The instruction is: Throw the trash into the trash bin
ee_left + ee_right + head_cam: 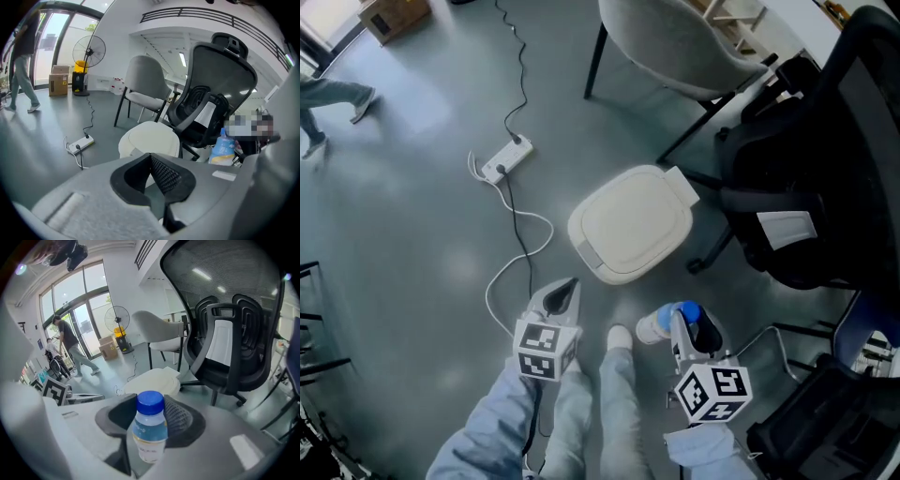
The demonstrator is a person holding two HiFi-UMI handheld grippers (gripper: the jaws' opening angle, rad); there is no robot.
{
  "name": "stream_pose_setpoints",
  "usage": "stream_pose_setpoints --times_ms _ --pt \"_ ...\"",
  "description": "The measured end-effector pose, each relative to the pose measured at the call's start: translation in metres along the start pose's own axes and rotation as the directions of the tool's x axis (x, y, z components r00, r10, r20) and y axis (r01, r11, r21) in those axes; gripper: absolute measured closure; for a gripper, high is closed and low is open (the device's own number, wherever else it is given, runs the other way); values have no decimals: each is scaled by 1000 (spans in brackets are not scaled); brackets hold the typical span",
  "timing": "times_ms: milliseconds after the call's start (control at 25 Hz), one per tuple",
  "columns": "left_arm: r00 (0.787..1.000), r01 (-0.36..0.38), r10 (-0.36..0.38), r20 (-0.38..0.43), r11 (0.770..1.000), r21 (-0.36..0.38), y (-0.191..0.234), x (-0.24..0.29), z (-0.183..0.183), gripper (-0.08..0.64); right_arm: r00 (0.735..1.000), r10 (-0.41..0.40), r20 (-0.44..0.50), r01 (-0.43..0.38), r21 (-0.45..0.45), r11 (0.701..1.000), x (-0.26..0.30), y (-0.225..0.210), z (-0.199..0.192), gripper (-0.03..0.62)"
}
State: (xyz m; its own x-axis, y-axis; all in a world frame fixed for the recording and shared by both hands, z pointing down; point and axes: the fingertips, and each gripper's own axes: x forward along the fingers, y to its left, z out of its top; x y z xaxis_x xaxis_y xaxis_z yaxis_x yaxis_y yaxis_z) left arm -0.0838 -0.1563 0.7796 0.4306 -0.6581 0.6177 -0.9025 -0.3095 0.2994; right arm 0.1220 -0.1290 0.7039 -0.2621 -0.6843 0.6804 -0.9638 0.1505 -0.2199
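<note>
The trash bin (630,225) is a low white bin with its lid down, standing on the grey floor just ahead of my legs; it also shows in the left gripper view (152,138) and the right gripper view (152,380). My right gripper (684,328) is shut on a small plastic bottle (661,325) with a blue cap and a pale label, near the bin's right front. In its own view the bottle (150,427) stands upright between the pads. My left gripper (565,289) hangs at the bin's left front, its tips together and nothing in them. The left gripper view also catches the bottle (224,147).
A white power strip (506,159) with a looping cable lies on the floor left of the bin. A white chair (675,47) stands behind the bin, a black office chair (806,206) to its right. A person (328,98) walks at the far left. My shoe (619,337) is between the grippers.
</note>
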Motion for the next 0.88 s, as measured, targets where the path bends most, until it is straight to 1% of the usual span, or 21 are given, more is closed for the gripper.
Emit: stream_pose_setpoints --times_ms 280,440,720,880 --pt "999 -9 9 -36 1000 2 6 32 0 554 999 -42 -6 42 44 998 5 -24 -3 413" --pt "998 -10 11 -64 1000 22 7 49 -4 554 999 -48 -12 49 49 998 7 -34 -4 413" --pt "992 -28 37 -122 997 73 15 70 -17 554 998 -52 -30 54 56 997 9 -44 -11 413" --pt "990 -26 39 -137 995 94 14 77 -22 554 998 -57 -36 59 59 997 14 -52 -13 413"
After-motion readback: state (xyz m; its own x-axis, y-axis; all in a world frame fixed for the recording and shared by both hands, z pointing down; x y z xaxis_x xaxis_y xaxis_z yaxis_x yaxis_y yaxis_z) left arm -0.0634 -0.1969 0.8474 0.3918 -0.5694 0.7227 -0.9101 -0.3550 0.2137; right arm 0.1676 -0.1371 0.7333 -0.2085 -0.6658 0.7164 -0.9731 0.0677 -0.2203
